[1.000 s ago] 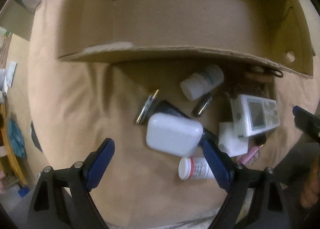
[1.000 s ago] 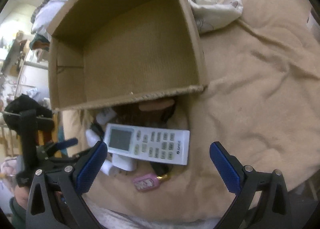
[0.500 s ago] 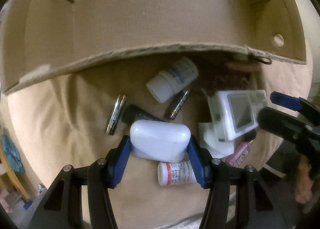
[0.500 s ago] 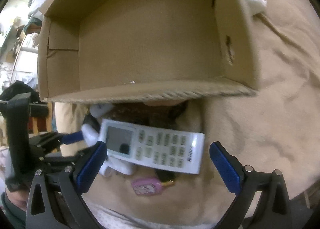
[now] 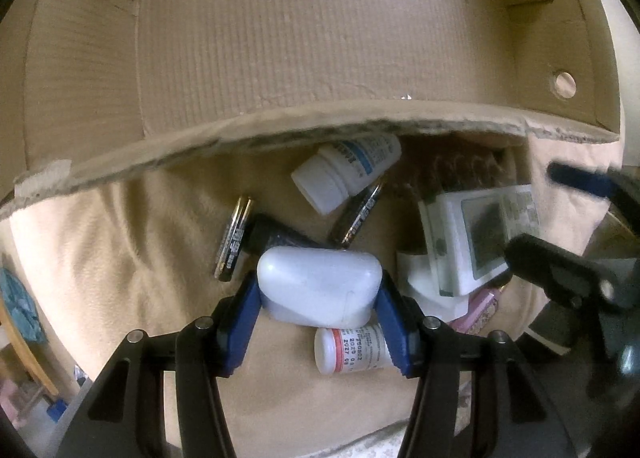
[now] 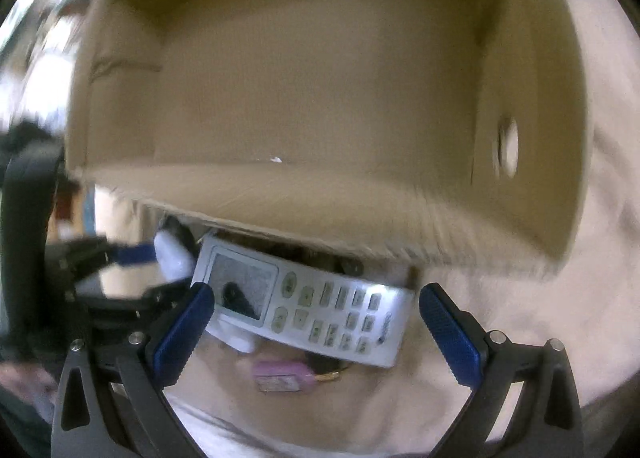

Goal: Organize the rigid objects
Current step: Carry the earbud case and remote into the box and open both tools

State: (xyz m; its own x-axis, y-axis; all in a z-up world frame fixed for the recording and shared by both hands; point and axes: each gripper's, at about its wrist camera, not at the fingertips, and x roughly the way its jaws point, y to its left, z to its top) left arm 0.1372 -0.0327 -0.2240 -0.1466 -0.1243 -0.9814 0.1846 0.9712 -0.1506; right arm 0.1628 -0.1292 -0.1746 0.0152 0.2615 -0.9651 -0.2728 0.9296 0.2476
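My left gripper (image 5: 318, 300) is shut on a white rounded plastic case (image 5: 318, 286), held just above the beige blanket. Around it lie a white pill bottle (image 5: 346, 174), two batteries (image 5: 234, 244) (image 5: 360, 216), a small red-banded bottle (image 5: 352, 350) and a white remote control (image 5: 476, 234). My right gripper (image 6: 316, 322) is open, its blue pads on either side of the remote (image 6: 304, 302), not touching it. The right gripper also shows in the left wrist view (image 5: 560, 234). An empty cardboard box (image 5: 320, 38) stands open just behind the pile.
A pink object (image 6: 284, 372) with a gold tip lies under the remote's near edge. A white block (image 5: 428, 290) sits beside the case. The box's near wall (image 6: 320, 210) overhangs the pile. Beige blanket (image 5: 100, 258) lies all around.
My left gripper closed onto the white case from wide open. My right gripper moved forward and narrowed around the remote. Both views came closer to the box.
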